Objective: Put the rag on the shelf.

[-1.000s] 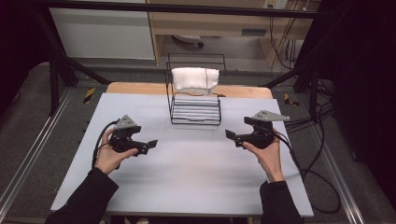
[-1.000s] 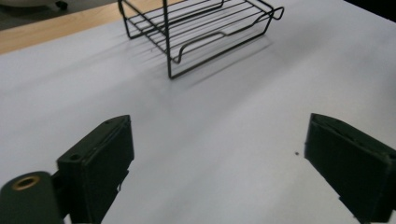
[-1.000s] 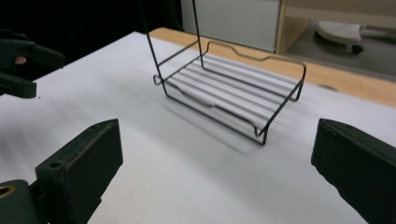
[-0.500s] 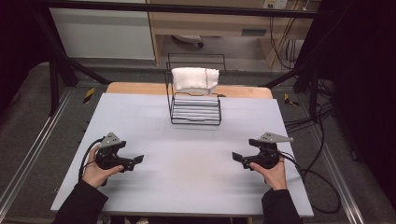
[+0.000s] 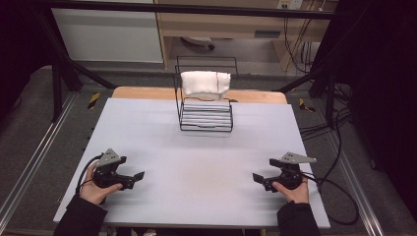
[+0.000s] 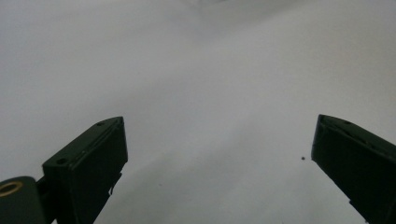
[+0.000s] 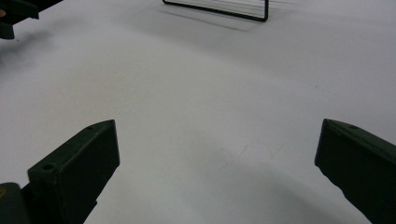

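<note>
The left gripper sits low over the near left of the pale grey counter, jaws spread wide with nothing between them. The right gripper mirrors it at the near right, likewise released and empty. Well apart from both, at the far middle, stands a black wire rack with a white folded cloth draped over its top

No legible text or labels
</note>
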Demonstrator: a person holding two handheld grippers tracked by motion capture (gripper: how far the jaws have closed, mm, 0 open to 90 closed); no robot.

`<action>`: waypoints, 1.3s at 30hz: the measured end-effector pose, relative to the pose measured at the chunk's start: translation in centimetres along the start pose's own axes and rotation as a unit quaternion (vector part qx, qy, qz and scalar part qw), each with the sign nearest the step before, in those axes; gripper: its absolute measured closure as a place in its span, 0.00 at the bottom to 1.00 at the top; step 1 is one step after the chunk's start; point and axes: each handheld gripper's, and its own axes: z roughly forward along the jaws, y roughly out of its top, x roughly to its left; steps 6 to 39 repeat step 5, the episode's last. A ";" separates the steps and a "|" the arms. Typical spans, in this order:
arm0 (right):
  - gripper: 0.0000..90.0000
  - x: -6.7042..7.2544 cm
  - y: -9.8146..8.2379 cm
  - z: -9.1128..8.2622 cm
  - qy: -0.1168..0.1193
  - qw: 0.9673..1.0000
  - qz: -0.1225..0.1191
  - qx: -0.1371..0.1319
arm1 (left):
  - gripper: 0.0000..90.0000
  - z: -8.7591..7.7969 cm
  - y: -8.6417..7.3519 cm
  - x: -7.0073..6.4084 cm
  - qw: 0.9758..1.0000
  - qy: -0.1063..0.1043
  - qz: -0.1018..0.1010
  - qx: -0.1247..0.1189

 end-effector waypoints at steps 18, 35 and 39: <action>0.01 0.0 -0.1 0.1 -0.002 1.000 -0.004 0.004 | 0.04 0.0 -0.3 -0.1 1.000 -0.002 0.000 0.001; 0.01 0.0 -0.1 0.1 -0.002 1.000 -0.004 0.004 | 0.04 0.0 -0.3 -0.1 1.000 -0.002 0.000 0.001; 0.01 0.0 -0.1 0.1 -0.002 1.000 -0.004 0.004 | 0.04 0.0 -0.3 -0.1 1.000 -0.002 0.000 0.001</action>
